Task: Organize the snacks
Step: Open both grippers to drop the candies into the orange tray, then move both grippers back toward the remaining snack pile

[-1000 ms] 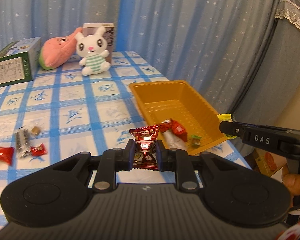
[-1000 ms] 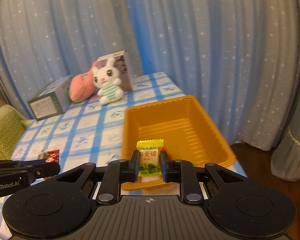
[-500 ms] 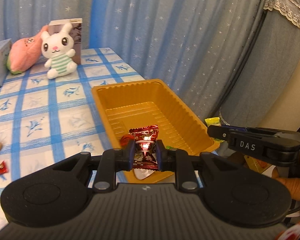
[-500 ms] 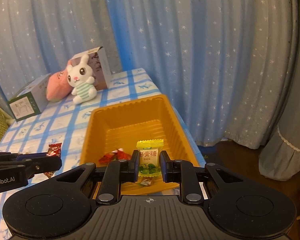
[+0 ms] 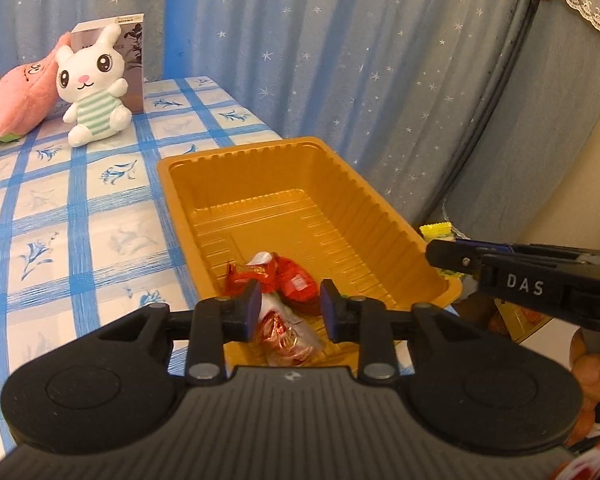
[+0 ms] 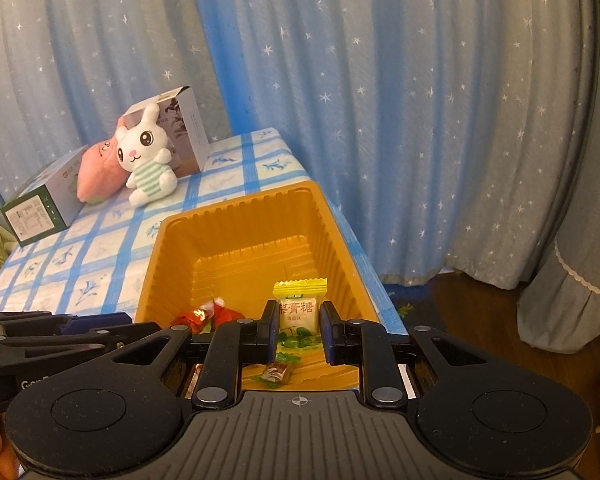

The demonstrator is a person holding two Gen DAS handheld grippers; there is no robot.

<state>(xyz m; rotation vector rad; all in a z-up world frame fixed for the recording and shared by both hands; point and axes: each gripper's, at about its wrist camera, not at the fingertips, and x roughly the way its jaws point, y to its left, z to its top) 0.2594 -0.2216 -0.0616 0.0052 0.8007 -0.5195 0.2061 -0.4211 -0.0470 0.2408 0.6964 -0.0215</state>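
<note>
Through the left wrist camera we see our left gripper (image 5: pixel 287 306) spread wide, holding nothing, above red-wrapped snacks (image 5: pixel 284 276) lying in the orange tray (image 5: pixel 380 216). Through the right wrist camera our right gripper (image 6: pixel 299 330) pinches a yellow-green candy (image 6: pixel 298 312) over the tray's near end, beside a small wrapped sweet (image 6: pixel 275 373).

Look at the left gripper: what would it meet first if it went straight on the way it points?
Probably the red snacks lying in the orange tray, just beyond the open left gripper; depth is unclear.
</note>
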